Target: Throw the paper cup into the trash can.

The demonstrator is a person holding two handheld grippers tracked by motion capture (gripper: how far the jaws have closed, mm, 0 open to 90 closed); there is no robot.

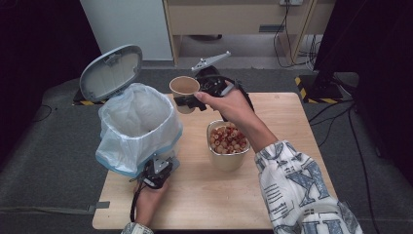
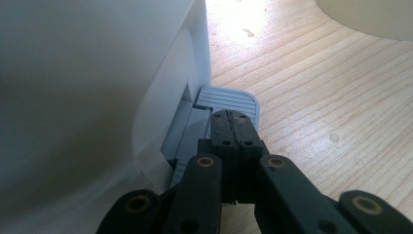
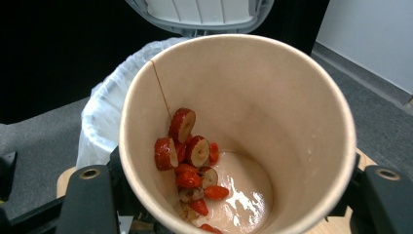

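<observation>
A white pedal bin (image 1: 117, 158) lined with a pale plastic bag stands at the table's left, its grey lid (image 1: 111, 72) raised. My left gripper (image 1: 157, 173) is shut, with its tips resting on the bin's grey foot pedal (image 2: 228, 99) at the base. My right gripper (image 1: 187, 101) is shut on a tan paper cup (image 1: 184, 87), held in the air beside the bin's far right rim. In the right gripper view the cup (image 3: 272, 97) holds red sliced fruit (image 3: 187, 146) and a little pale liquid. The bag's open mouth (image 3: 104, 117) lies just beyond the cup.
A cream bowl (image 1: 227, 158) full of red and pale fruit slices (image 1: 226, 138) stands mid-table, under my right forearm. The wooden table (image 1: 292, 126) has bare room at the right and front. Cabinets, cables and dark floor lie beyond the far edge.
</observation>
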